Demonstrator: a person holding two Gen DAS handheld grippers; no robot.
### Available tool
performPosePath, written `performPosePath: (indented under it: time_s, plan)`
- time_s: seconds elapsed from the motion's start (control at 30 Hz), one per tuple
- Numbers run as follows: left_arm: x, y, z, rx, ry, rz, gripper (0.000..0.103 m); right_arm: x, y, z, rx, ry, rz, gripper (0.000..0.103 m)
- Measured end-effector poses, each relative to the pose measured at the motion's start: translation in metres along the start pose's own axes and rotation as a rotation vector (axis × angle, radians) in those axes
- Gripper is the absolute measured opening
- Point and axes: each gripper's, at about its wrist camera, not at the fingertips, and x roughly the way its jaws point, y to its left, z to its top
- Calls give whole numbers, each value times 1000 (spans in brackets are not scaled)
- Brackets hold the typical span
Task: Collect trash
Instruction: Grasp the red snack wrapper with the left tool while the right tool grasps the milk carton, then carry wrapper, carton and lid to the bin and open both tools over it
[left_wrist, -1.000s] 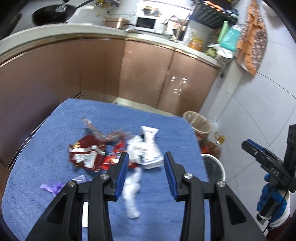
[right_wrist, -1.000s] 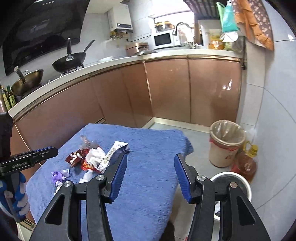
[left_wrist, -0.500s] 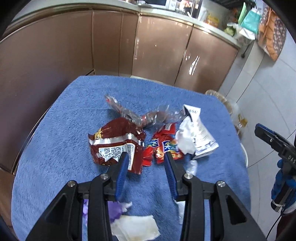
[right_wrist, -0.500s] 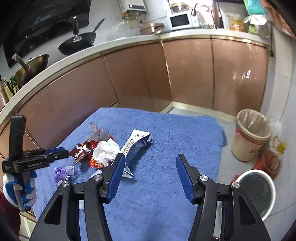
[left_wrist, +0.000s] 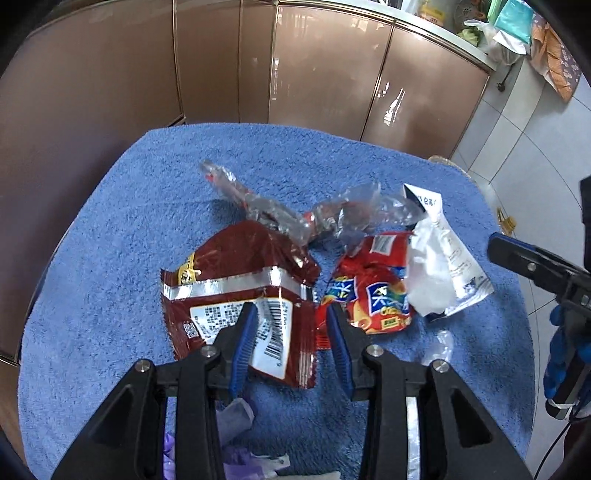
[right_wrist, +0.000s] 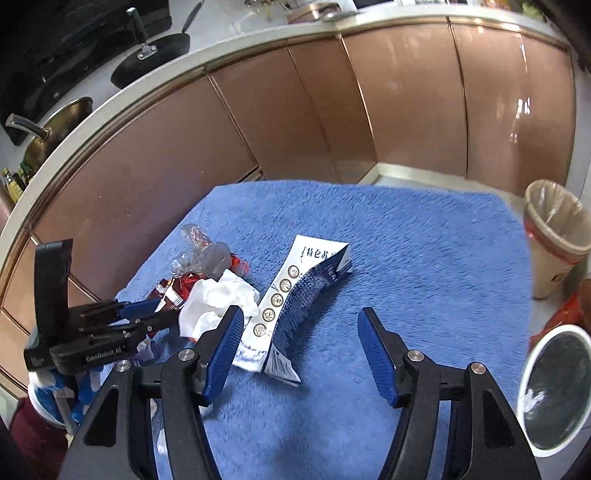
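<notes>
Left tool (left_wrist: 291, 325) closing over maroon wrapper (left_wrist: 236, 291); right tool (right_wrist: 301, 341) opening

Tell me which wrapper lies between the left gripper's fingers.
The dark red wrapper with the barcode label; the left gripper frames its right edge. The bright red wrapper and the white-and-blue packet lie further right.

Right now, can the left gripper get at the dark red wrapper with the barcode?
Probably yes. The left gripper hangs just over the dark red wrapper, its jaws closing with the barcode corner showing between them. Nothing lies on that corner; the clear plastic covers only the far edge.
</notes>
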Motion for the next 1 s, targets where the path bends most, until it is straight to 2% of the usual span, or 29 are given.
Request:
performPosePath:
  time_s: [0.23, 0.3, 0.47, 0.8, 0.87, 0.93, 1.0]
  plan:
    - [3, 2, -6, 8, -14, -9, 20, 37, -7, -2, 80, 78, 79, 62]
    - [1, 2, -8, 5, -23, -14, 17, 43, -11, -3, 110, 90, 109, 58]
    - [-7, 8, -9, -14, -43, -27, 15, 53, -21, -8, 181, 97, 177, 48]
    - [-32, 19, -16, -61, -85, -47, 13, 52, -33, -13, 266, 101, 232, 48]
    - [-36, 21, -18, -72, -93, -49, 13, 48, -35, -16, 262, 100, 230, 45]
    - [-39, 23, -19, -82, -99, -49, 12, 44, -37, -18, 265, 98, 246, 28]
    - [-43, 24, -21, -90, -104, -49, 12, 40, -36, -18, 256, 96, 236, 16]
